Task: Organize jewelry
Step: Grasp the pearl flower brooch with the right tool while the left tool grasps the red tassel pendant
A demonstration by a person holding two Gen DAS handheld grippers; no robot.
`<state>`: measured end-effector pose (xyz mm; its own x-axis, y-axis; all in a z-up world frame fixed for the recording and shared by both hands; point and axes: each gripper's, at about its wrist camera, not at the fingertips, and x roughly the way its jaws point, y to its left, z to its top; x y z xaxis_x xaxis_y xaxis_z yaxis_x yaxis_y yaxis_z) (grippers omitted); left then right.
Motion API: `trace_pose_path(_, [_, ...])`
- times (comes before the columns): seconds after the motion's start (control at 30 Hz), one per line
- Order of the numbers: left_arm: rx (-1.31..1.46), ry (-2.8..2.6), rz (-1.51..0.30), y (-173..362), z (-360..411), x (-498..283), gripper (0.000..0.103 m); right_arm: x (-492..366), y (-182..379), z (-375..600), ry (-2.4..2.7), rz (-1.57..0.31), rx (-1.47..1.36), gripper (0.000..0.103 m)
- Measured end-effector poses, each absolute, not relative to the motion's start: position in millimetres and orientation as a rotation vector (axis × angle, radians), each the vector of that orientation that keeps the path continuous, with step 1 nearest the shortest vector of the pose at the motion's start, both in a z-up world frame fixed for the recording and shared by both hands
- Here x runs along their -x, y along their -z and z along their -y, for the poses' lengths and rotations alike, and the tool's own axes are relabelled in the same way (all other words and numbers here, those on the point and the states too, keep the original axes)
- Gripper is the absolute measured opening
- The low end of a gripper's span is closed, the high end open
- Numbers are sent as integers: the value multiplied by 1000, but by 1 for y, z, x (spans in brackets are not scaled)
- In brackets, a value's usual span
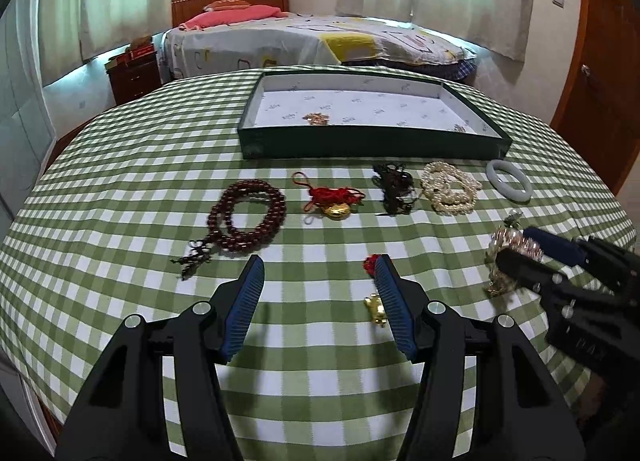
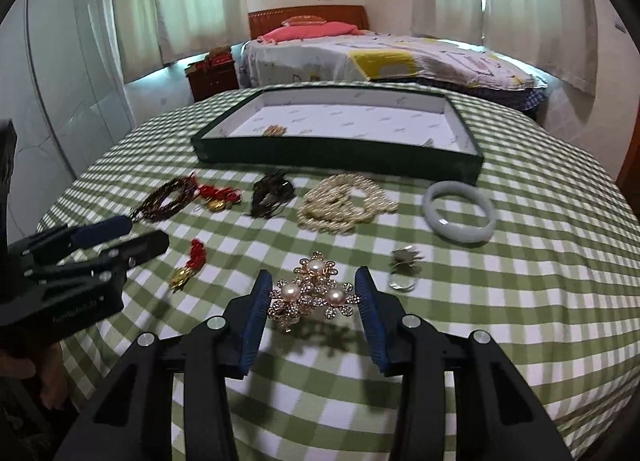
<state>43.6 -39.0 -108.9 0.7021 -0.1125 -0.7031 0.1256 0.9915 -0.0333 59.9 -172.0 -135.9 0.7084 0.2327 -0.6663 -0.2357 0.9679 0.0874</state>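
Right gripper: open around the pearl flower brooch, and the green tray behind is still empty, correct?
Not quite. The right gripper is open around the pearl flower brooch, but the green tray is not empty: the right wrist view shows a small gold piece inside.

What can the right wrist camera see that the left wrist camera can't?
Only the right wrist view shows the pearl flower brooch face-on between the open right tongs, plus a small ring beside it. Only the left wrist view shows the dark red bead bracelet as a full loop, with its dark tassel. Both show the green tray, pearl strand, jade bangle and checkered tablecloth.
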Motion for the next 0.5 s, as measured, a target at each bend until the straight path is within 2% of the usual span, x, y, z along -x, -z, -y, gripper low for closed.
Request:
trace_pose_path(0.27, [-58, 168, -799, 114, 60, -52, 54, -63, 136, 196, -215, -724, -41, 43])
trace_pose_path(0.43, [-58, 193, -846, 123, 67, -61, 34, -64, 138, 201, -217, -727, -55, 43])
trace_pose_path(0.47, [-59, 200, -855, 125, 68, -62, 23, -64, 138, 201, -218, -727, -56, 43])
trace_pose_path(0.5, [-58, 204, -859, 126, 68, -63, 18, -64, 139, 201, -219, -728, -58, 43])
